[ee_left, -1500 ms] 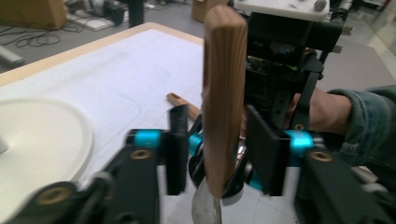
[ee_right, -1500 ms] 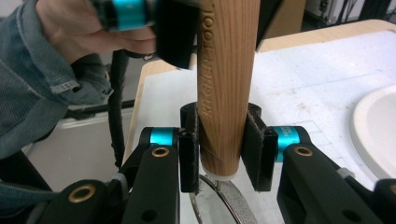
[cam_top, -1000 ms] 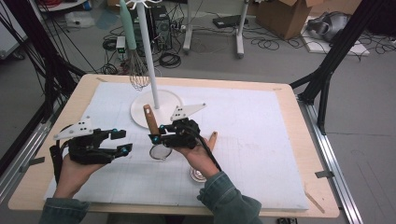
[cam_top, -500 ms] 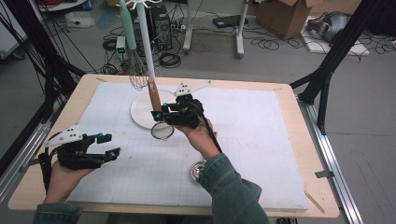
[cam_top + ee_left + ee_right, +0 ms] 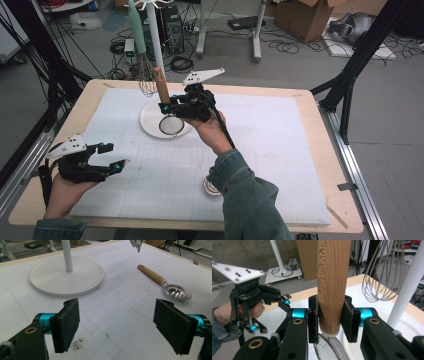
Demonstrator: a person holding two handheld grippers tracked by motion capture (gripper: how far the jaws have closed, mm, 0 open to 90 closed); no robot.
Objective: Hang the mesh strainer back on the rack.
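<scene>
Currently: my right gripper [image 5: 165,107] clamps the strainer [image 5: 171,124] by its wooden handle; my left gripper [image 5: 116,157], jaws just widened, holds nothing.

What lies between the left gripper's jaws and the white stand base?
Nothing but bare gridded mat, as the left gripper view shows. The left gripper is open, and the stand base sits beyond it.

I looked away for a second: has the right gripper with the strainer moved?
Yes. The right gripper, clamped on the strainer's wooden handle, has risen and gone away from the person, from the mat toward the white stand's round base.
</scene>
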